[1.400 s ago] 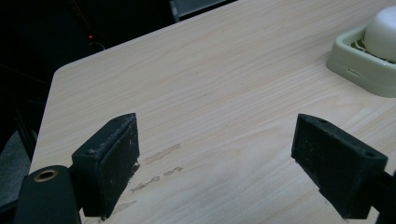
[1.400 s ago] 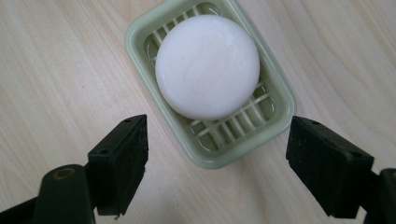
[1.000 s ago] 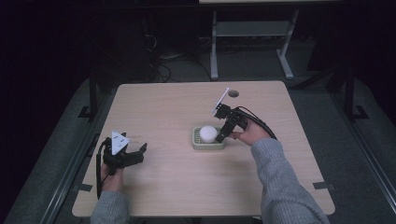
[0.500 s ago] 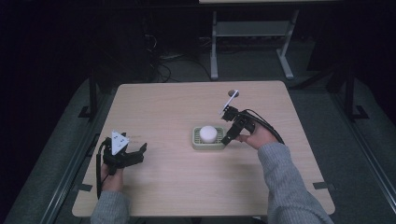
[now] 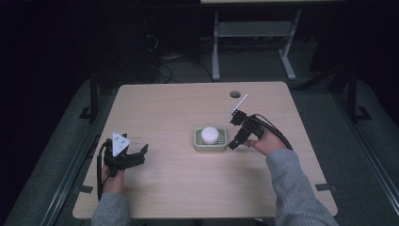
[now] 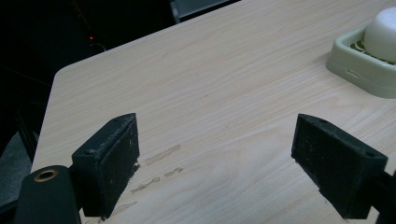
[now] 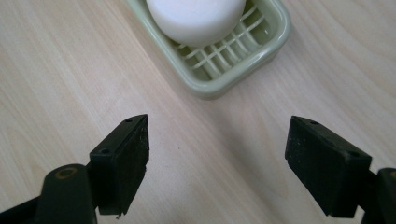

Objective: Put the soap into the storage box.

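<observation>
A round white soap lies in a pale green slatted soap dish near the middle of the table. My right gripper hovers just right of the dish, open, with nothing between its jaws; in the right gripper view the soap and the dish sit a short way ahead of the gripper. My left gripper rests open over bare wood at the table's front left. In the left gripper view, the gripper points toward the dish and soap at far right.
The wooden table has a round cable hole near its back edge. Faint tape marks lie on the wood beside the left jaw. A metal frame stand stands on the dark floor behind the table.
My right gripper has drawn back from the soap toward the right and lowered beside the dish, leaving the soap in it. The left gripper has stayed put.
</observation>
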`<state>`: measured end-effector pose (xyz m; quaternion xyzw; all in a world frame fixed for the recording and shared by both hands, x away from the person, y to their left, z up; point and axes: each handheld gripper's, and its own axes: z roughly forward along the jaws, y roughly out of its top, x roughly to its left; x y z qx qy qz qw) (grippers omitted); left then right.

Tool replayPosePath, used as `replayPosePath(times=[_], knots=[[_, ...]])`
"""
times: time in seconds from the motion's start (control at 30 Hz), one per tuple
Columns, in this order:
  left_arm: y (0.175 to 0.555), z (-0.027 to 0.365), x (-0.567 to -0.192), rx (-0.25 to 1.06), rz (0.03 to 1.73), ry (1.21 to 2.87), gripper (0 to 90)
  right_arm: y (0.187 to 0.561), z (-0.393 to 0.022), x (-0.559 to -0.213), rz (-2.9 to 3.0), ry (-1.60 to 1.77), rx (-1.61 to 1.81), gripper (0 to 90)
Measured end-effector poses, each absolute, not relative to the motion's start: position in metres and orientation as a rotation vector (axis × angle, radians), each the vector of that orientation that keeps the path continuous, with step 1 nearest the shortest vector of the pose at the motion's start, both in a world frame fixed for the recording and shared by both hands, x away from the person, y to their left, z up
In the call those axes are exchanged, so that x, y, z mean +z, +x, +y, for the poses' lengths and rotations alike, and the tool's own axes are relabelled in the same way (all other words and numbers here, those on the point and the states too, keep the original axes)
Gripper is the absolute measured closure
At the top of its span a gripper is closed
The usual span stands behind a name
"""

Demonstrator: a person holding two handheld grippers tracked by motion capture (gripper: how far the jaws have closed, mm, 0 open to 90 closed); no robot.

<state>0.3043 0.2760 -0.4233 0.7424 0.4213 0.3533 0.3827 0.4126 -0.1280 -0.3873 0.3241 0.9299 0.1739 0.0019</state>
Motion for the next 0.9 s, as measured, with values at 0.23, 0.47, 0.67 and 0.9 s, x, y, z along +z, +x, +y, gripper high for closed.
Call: replayPosePath(times=[0.23, 0.47, 0.67, 0.9], knots=[[0.305, 0.275, -0.424, 0.897, 1.074, 1.895, 14.8, 0.406, -0.135, -0.388, 2.912, 1.021, 0.534, 21.0], [0.305, 0.275, -0.424, 0.899, 1.072, 1.899, 14.8, 0.4, -0.141, -0.389, 2.91, 1.04, 0.546, 21.0], [0.305, 0.275, -0.424, 0.899, 1.071, 1.9, 14.9, 0.395, -0.152, -0.394, 2.902, 1.069, 0.563, 21.0], [0.305, 0.274, -0.424, 0.903, 1.065, 1.9, 14.8, 0.387, -0.164, -0.399, 2.879, 1.099, 0.584, 21.0]])
